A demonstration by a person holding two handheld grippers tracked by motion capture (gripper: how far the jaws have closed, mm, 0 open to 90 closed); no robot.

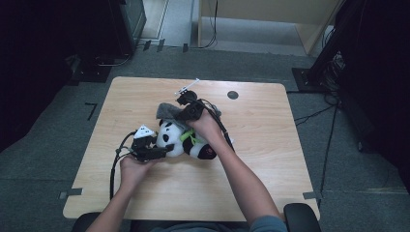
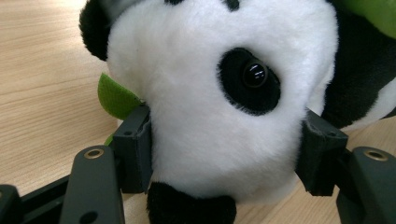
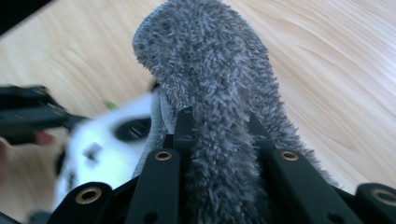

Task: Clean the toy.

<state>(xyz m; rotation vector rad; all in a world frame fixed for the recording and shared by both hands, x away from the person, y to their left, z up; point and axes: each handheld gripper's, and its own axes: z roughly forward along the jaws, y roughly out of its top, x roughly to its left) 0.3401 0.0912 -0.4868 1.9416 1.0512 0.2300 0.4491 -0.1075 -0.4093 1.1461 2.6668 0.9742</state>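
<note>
On the table, the plush panda's head was gripped by the left claw; a grey fuzzy cloth was pinched by the right claw. Dressing or wiping appeared unfinished.

On the one wooden table lie one plush panda and one grey fuzzy cloth, with two grippers.

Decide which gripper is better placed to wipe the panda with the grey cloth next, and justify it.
Right: the right gripper already pinches the grey cloth above the panda, whose head the left gripper clamps.
</note>
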